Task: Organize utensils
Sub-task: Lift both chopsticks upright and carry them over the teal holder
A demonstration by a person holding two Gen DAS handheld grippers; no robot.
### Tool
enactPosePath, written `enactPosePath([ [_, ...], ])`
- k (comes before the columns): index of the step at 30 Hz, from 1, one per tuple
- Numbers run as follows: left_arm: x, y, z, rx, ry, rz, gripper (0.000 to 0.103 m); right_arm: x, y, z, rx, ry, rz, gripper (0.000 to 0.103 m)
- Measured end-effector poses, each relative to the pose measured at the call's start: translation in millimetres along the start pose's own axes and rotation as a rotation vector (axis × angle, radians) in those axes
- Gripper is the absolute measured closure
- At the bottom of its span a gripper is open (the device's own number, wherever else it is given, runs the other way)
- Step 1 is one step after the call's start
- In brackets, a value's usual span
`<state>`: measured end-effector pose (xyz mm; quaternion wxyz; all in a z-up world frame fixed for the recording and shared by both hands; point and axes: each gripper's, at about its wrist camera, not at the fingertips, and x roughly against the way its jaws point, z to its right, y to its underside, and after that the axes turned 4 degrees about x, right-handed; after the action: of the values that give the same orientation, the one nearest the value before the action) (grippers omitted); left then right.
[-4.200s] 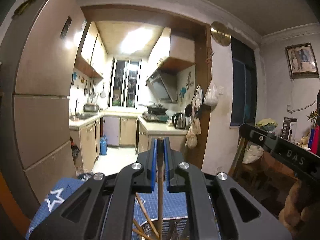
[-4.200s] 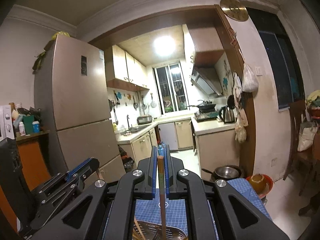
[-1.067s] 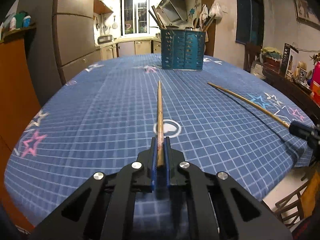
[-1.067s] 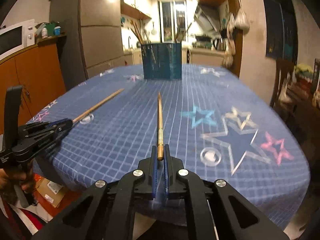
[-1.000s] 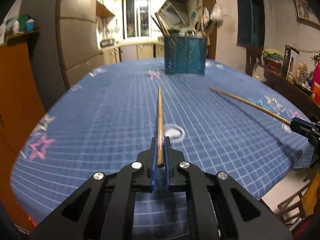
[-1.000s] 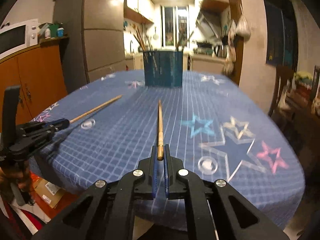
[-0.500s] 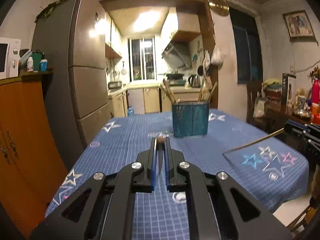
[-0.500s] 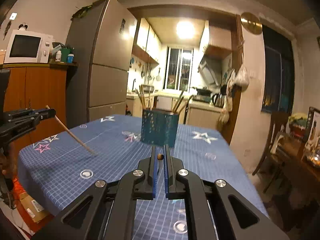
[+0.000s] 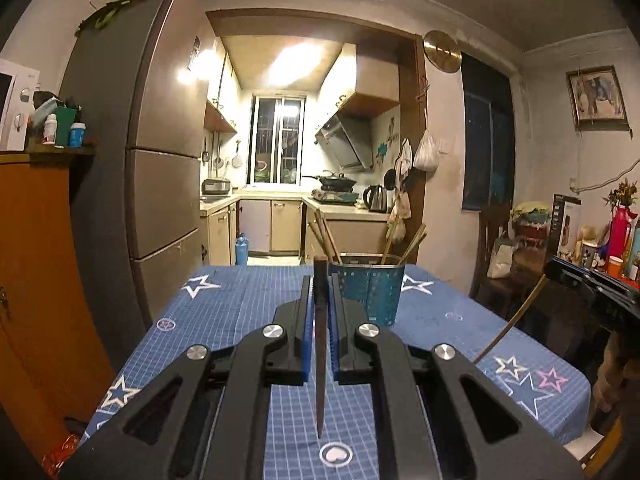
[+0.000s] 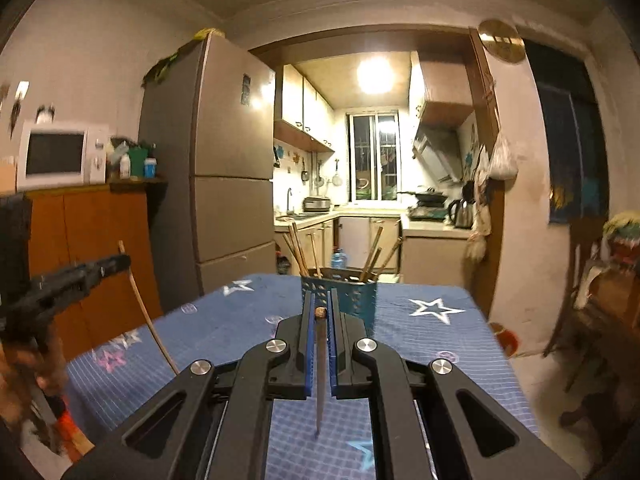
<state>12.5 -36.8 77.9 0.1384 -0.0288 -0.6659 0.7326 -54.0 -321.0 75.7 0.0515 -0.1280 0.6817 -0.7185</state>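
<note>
The left tool is matte black plastic: two angular arms with long slotted cut-outs, each fixed by a pair of round silver screws, ending in narrow straight fingers lined with ribbed blue pads. The right tool has the same black frame, silver screws and blue-lined fingers. A hand grips a black handle; it is blurred.
</note>
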Motion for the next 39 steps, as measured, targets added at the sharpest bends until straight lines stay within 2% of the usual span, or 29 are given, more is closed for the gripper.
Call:
enactPosePath([
  [5,-5,-6,4,0.001,0.018,0.010,0.098,-14,-15,15,-0.086,-0.043,0.006,0.096],
  [11,-19,-11,10,-0.015,0.018,0.005,0.098,-20,-25,7,-0.067,-0.014,0.034,0.096],
  [17,-33,-11,16,-0.044,-0.048,0.001,0.098,-27,-27,-7,-0.027,0.016,0.040,0.096],
  [24,-50,-18,11,-0.032,-0.083,-0.043,0.098,-28,-35,-15,0.010,0.020,0.056,0.096],
  [31,-66,-18,10,-0.040,-0.178,-0.074,0.098,-30,-40,-21,0.036,0.029,0.057,0.096],
  [39,-72,-14,8,-0.098,-0.276,-0.081,0.098,-33,-38,-24,0.040,0.032,0.049,0.096],
])
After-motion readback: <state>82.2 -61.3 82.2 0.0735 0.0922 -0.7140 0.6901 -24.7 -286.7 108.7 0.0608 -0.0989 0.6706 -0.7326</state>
